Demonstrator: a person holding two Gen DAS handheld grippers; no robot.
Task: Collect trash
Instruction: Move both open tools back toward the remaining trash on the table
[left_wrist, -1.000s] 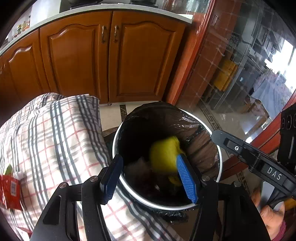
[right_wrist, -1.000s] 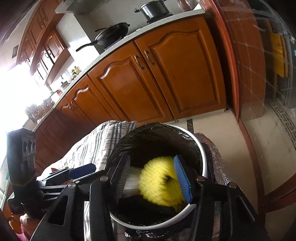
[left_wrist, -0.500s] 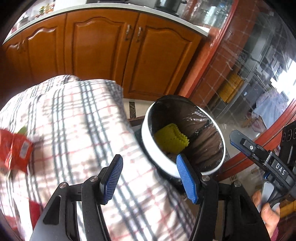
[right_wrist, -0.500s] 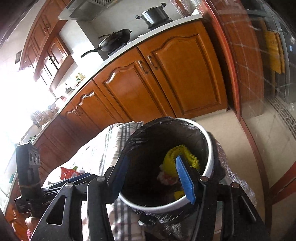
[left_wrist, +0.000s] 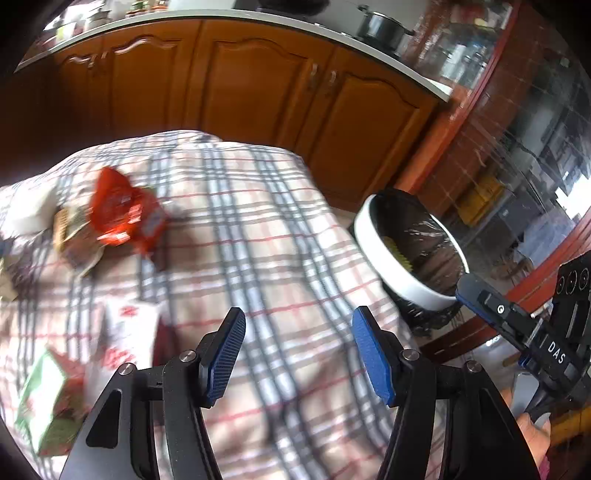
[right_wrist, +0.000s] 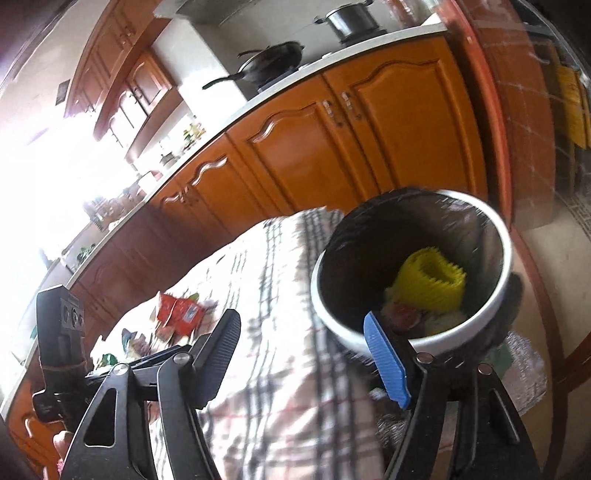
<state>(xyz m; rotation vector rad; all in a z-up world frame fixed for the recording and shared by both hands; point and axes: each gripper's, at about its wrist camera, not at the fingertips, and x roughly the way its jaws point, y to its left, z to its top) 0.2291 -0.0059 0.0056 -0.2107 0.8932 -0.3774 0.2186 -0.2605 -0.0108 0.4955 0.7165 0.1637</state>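
Your left claw (left_wrist: 299, 354) hangs spread and empty over the checked bench cloth (left_wrist: 280, 236); red wrapper (left_wrist: 122, 214) lies far left. Your right claw (right_wrist: 303, 354), jaws just widening, holds nothing. Yellow trash (right_wrist: 430, 282) sits inside the bin (right_wrist: 436, 343).

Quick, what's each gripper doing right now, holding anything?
Left gripper: open, holding nothing.
Right gripper: open, jaws just been opening, nothing between them.

The left gripper (left_wrist: 299, 356) has black angular arms with silver round screws at the pivots and blue ribbed pads. The right gripper (right_wrist: 308, 360) is built alike; in the left wrist view, at 4 o'clock, its black body carries white letters "DAS".
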